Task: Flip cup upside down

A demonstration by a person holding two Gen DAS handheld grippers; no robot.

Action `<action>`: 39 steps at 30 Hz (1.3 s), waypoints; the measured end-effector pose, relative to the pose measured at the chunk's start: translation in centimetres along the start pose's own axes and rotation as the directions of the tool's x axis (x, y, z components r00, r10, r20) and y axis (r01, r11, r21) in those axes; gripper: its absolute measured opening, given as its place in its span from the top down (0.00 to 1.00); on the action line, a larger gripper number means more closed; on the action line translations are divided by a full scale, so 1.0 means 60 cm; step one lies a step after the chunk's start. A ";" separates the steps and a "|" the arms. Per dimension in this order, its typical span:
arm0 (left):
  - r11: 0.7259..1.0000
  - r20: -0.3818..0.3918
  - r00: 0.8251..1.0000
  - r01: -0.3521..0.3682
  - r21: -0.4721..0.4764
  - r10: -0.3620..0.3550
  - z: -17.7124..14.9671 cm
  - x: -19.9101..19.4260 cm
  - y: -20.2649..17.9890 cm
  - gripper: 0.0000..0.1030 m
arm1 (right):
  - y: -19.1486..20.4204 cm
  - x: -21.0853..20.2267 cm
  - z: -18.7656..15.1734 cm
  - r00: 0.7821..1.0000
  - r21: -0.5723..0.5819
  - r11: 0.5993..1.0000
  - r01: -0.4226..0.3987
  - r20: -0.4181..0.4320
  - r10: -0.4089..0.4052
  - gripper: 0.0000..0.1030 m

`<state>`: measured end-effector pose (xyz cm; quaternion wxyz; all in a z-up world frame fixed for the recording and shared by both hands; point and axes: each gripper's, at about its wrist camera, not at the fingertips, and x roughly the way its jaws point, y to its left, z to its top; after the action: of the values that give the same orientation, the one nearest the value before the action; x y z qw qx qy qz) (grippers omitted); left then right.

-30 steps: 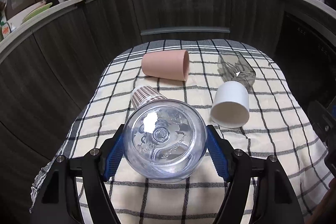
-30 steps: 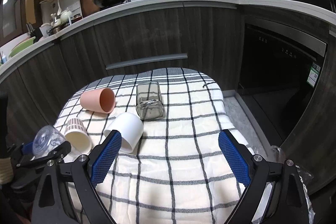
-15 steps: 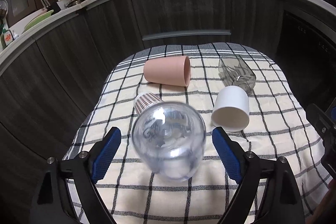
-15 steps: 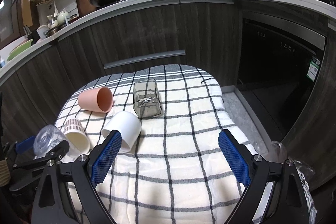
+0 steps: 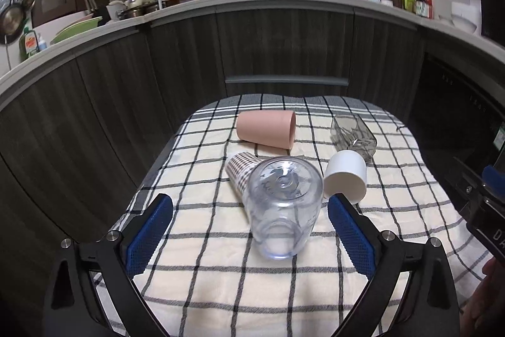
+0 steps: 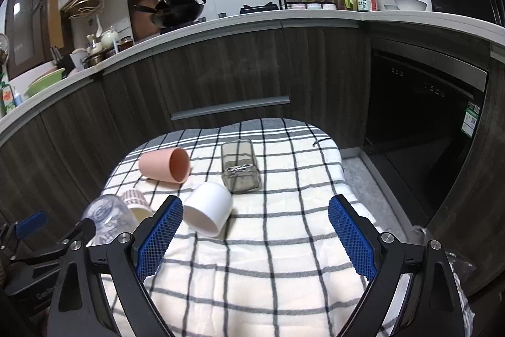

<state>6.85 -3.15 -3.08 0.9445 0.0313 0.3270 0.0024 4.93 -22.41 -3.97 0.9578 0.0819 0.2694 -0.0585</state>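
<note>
A clear plastic cup (image 5: 282, 204) stands upside down on the checked cloth (image 5: 221, 283), base up, between my left gripper's open blue pads. My left gripper (image 5: 251, 226) is open, apart from the cup on both sides. The cup also shows in the right wrist view (image 6: 105, 220) at the far left. My right gripper (image 6: 254, 237) is open and empty above the cloth's front middle.
On their sides lie a pink cup (image 5: 268, 131), a checked paper cup (image 5: 241, 171), a white cup (image 5: 345, 180) and a smoky square glass (image 5: 355, 136). Dark cabinets (image 5: 284, 52) stand behind the table. A dishwasher front (image 6: 419, 122) is at the right.
My left gripper opened and let go of the clear cup, then drew back. The cup now stands upside down on the cloth. The right gripper barely moved.
</note>
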 end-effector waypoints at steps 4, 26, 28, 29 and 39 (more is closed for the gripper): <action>1.000 0.011 1.000 0.014 -0.024 -0.014 -0.010 -0.019 0.014 0.02 | 0.019 -0.024 -0.009 1.000 -0.030 1.000 0.003 0.012 -0.003 0.09; 0.996 0.079 0.997 0.004 -0.093 0.004 -0.035 -0.100 0.059 0.00 | 0.076 -0.130 -0.021 0.990 -0.163 0.986 0.044 0.139 -0.021 0.03; 0.996 0.084 0.996 0.004 -0.093 0.003 -0.035 -0.103 0.061 0.00 | 0.076 -0.134 -0.022 0.990 -0.164 0.985 0.047 0.142 -0.023 0.03; 0.996 0.085 0.996 0.004 -0.093 0.004 -0.035 -0.104 0.061 0.00 | 0.077 -0.134 -0.021 0.990 -0.165 0.985 0.047 0.142 -0.024 0.03; 0.996 0.095 0.995 0.006 -0.089 0.003 -0.034 -0.111 0.058 0.00 | 0.076 -0.139 -0.022 0.990 -0.160 0.986 0.047 0.141 -0.024 0.03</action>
<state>0.39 0.29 -0.36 0.9595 -0.0111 0.2812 0.0149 -2.11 -17.10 -0.11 0.9764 -0.0057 0.2075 -0.0588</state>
